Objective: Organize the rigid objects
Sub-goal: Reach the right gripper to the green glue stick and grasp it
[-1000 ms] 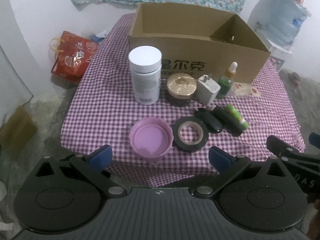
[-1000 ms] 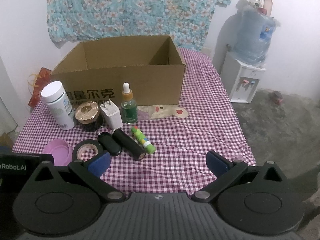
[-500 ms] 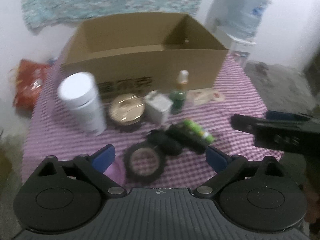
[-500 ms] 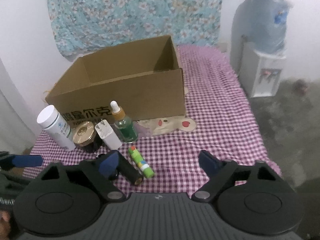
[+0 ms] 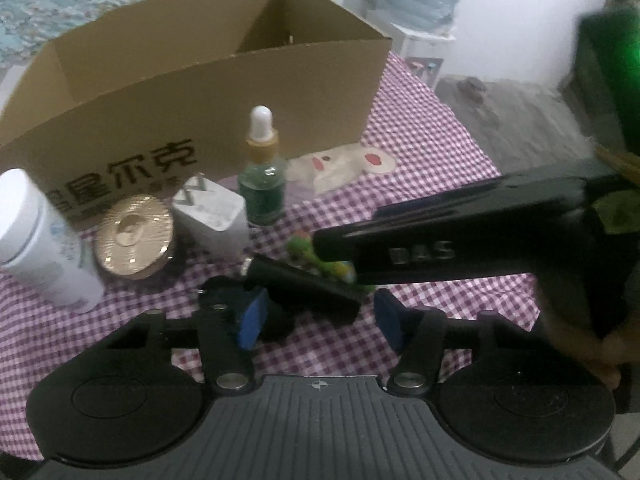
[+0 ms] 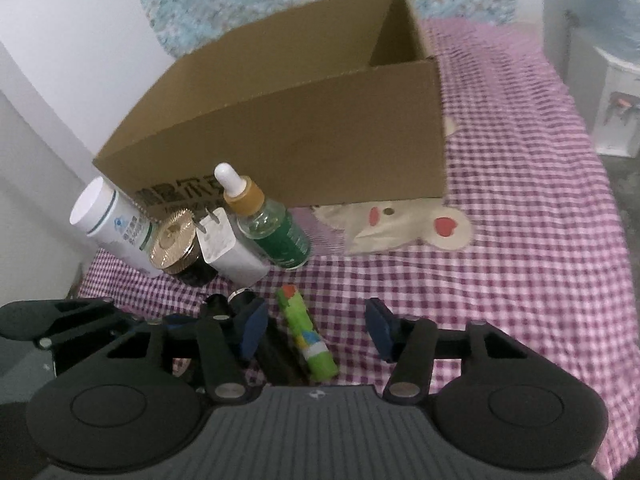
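your left gripper (image 5: 316, 322) and right gripper (image 6: 316, 330) have just been closing, pads still apart: black tube (image 5: 304, 286) between the left's, green stick (image 6: 306, 334) between the right's, before the cardboard box (image 6: 320, 128).

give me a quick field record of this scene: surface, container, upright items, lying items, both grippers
surface: table with purple-and-white checked cloth
container: open brown cardboard box, nothing visible inside from these angles
upright items: white plastic bottle, gold-lidded dark jar, white plug adapter, green glass dropper bottle
lying items: green stick tube, black cylinder
left gripper: jaws just been closing, around the black cylinder, pads not pressing
right gripper: jaws just been closing, around the green stick tube, pads not pressing
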### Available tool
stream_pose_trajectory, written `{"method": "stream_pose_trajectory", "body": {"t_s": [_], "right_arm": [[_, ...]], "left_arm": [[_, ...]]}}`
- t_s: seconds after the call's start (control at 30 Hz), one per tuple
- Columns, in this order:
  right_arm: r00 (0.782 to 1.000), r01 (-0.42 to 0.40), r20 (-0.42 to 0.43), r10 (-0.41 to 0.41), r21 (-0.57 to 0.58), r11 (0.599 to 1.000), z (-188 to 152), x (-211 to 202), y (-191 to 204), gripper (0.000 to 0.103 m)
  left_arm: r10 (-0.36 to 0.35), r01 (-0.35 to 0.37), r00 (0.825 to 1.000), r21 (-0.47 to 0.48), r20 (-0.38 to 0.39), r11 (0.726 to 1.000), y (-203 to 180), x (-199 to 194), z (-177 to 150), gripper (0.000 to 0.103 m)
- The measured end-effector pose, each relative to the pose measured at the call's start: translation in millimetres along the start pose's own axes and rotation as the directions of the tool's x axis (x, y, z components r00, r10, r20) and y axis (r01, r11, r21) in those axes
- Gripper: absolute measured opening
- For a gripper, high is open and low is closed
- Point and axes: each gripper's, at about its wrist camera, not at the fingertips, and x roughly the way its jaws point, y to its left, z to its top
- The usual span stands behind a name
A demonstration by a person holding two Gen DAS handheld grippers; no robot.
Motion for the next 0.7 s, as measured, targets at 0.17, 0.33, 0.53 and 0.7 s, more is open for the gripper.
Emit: {"method": "stream_pose_trajectory", "body": {"t_s": [0.17, 0.33, 0.53, 0.7], "right_arm": [[0.997, -0.032, -0.068, 0.031, -0.016, 0.999, 7.3, 16.9, 0.7, 0.035], [0.995, -0.029, -0.093, 0.023, -0.055, 0.998, 9.9, 24.4, 4.9, 0.027], [0.994, -0.003, -0.113, -0.002, -0.046, 0.999, 7.8, 23.0, 2.8, 0.017], [0.993, 0.005, -0.117, 0.003, 0.072, 0.997, -3.4, 8.3, -17.0, 0.016]], "left_arm": [[-0.028, 0.028, 0.999, 0.001, -0.029, 1.0, -1.0, 10.2, -0.8, 0.044], [-0.043, 0.043, 0.998, 0.006, -0.049, 0.999, -4.3, 18.6, -0.7, 0.039], [-0.063, 0.063, 0.997, 0.001, -0.052, 0.998, -6.4, 15.1, -1.0, 0.039], [-0.092, 0.093, 0.994, 0.016, -0.057, 0.996, -13.4, 13.4, -2.9, 0.039]]}}
